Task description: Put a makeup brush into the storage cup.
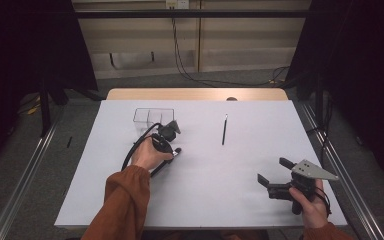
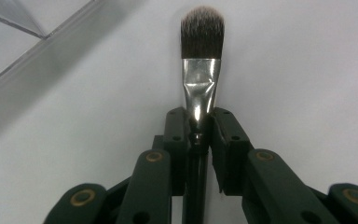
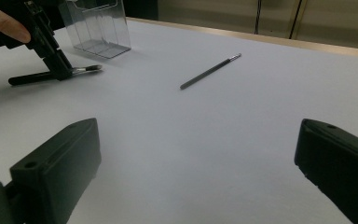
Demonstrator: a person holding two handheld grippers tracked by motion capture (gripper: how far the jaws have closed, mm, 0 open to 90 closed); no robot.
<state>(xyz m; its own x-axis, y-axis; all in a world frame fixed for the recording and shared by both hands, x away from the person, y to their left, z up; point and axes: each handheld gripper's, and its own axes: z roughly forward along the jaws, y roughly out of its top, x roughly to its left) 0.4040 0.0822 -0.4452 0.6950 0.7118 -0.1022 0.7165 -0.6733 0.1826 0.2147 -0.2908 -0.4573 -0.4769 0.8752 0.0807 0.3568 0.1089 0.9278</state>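
Grasp step. My left gripper [image 2: 199, 122] is clamped on the brush [image 2: 200, 70], lying on the table [image 1: 205, 190] just near of the clear box [image 1: 152, 117]. Right gripper [image 1: 276, 173] gapes idle, near right. Next, I judge: lift, tip into box.

A staged recording space, much like a lab or test booth, is showing here rather than a home. A white-topped table [image 1: 205, 190] is standing on grey carpet between metal floor rails [image 1: 20, 187], with black curtains [image 1: 25, 45] hanging at both sides and loose cables [image 1: 185, 70] trailing down a plain beige wall panel [image 1: 245, 40] behind it. A person in rust-coloured sleeves [image 1: 125, 200] is sitting at the near edge, holding camera-bearing tools over a nearly bare surface carrying a clear plastic organiser [image 1: 152, 117] and little else.
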